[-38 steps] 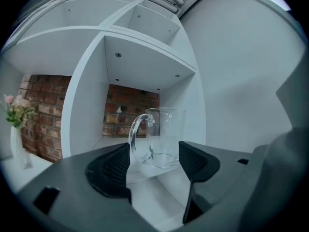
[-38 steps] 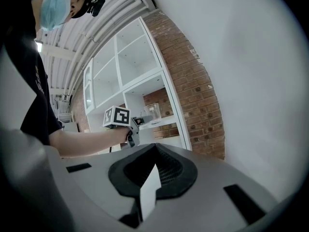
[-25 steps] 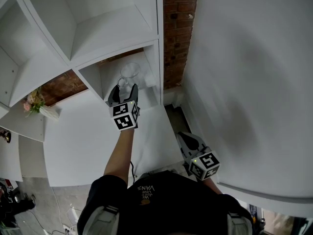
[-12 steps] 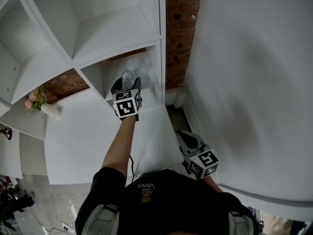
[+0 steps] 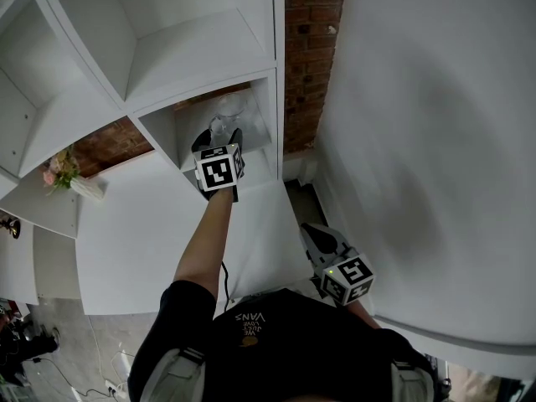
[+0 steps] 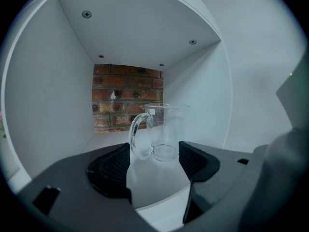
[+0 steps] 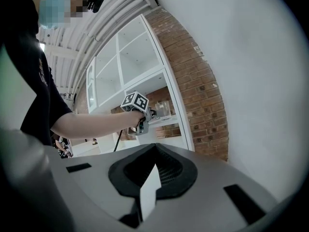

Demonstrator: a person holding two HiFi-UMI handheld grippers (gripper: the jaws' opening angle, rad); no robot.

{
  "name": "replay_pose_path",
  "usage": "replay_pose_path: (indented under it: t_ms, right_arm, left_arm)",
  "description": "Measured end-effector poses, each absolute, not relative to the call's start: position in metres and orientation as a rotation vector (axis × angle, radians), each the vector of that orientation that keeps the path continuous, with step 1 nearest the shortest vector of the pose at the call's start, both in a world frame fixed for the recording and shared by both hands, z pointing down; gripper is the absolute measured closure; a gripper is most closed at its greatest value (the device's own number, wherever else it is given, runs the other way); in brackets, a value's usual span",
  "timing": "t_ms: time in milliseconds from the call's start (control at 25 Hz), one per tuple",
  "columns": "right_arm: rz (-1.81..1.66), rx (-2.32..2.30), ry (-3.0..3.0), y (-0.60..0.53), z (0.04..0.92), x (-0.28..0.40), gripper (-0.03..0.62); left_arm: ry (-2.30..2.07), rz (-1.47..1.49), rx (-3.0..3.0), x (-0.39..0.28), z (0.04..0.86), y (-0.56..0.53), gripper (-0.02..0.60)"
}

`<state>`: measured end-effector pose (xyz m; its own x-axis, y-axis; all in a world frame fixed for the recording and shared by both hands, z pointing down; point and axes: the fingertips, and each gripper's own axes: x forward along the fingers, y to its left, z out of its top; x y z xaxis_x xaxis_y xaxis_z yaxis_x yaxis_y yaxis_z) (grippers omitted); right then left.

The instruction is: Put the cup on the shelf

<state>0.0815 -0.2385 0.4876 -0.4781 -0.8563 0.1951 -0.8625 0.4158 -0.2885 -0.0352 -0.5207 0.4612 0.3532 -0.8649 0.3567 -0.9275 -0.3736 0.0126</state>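
A clear glass cup [image 6: 161,129] with a handle on its left sits between the jaws of my left gripper [image 6: 154,154], which are shut on it, handle against one pad and body against the other. The cup is inside a white shelf cubby [image 6: 48,105] with a brick back, its base at or just above the cubby floor. In the head view the left gripper [image 5: 219,136] reaches into that cubby [image 5: 255,164] with the cup [image 5: 224,121] ahead of it. My right gripper [image 5: 316,234] hangs low by the person's body, shut and holding nothing [image 7: 154,153]. From the right gripper view I see the cup [image 7: 162,108] and left gripper [image 7: 150,115] at the shelf.
The shelf unit has several other white cubbies [image 5: 193,48] above and to the left. A brick strip [image 5: 306,57] runs beside it, then a white wall [image 5: 435,141]. A small flower bunch [image 5: 60,174] sits at the left. The cubby walls stand close on both sides of the cup.
The left arm has stretched forward and carried the cup deeper into the cubby. The right gripper has stayed where it was.
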Motion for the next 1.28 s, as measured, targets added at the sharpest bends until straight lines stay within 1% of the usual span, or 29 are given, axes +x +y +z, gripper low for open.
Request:
replay_pose_path:
  t_ms: [600,1000,1280]
  right_arm:
    - [0.542,1.614,-2.625,-0.227,0.487,0.085,0.599]
    - [0.542,1.586,-2.662,-0.219,0.486,0.084,0.599]
    - [0.512,1.530,-2.665,-0.208,0.487,0.084,0.599]
  left_arm:
    - [-1.612,0.367,2.439,-0.041,0.453,-0.508,0.284]
    - [-1.586,0.248,2.463,-0.055,0.459,-0.458,0.284]
    - [-1.579,0.234,2.473,-0.060,0.473,-0.419,0.285]
